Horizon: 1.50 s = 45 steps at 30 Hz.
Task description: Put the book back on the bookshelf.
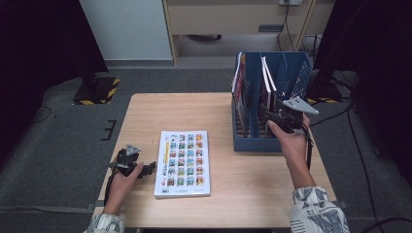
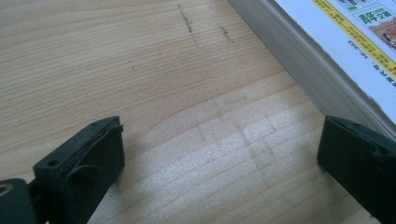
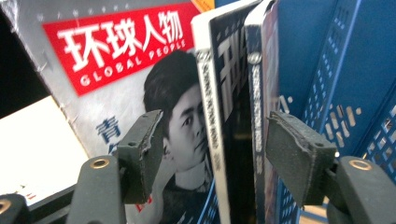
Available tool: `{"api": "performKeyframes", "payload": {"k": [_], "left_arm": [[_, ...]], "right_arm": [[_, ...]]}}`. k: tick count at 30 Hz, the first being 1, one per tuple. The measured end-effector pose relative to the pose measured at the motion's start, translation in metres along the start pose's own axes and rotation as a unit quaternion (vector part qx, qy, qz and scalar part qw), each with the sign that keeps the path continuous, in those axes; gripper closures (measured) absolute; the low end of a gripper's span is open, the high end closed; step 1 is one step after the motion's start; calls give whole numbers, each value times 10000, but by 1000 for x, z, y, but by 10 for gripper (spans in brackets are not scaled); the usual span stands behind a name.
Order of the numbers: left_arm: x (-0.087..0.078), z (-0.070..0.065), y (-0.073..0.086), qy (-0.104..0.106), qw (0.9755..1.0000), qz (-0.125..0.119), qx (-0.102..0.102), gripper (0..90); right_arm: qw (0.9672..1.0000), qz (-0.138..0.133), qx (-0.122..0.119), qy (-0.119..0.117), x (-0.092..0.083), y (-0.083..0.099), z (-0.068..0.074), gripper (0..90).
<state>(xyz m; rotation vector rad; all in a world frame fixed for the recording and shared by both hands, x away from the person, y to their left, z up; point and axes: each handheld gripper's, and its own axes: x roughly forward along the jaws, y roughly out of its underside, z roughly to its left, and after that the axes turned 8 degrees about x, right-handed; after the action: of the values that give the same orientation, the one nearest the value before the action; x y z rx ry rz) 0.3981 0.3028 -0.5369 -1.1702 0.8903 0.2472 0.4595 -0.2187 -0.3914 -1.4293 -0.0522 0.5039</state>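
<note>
Magazines (image 3: pixel 233 116) stand upright in the blue file rack (image 1: pixel 296 73), between the right gripper's (image 3: pixel 215 154) spread jaws, untouched. Left gripper (image 2: pixel 219 154) rests spread on the counter (image 2: pixel 140 70) beside a book (image 2: pixel 327 51).

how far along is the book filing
Done: magazines already stand in the blue rack. In hand: the right tool sits open around two upright spines, pads not pressing. Left: one book lies flat on the table, with the open left tool beside its edge.
</note>
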Motion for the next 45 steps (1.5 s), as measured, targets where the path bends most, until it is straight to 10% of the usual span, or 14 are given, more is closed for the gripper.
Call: {"api": "performKeyframes", "payload": {"k": [24,45], "left_arm": [[0,0,0,8,10000,11,0,0],[-7,3,-3,170,9998,-17,41,89]], "right_arm": [[9970,389,43,-672,-18,56,44,210],[9822,1057,-494,-1472,-11,95,119,276]]}}
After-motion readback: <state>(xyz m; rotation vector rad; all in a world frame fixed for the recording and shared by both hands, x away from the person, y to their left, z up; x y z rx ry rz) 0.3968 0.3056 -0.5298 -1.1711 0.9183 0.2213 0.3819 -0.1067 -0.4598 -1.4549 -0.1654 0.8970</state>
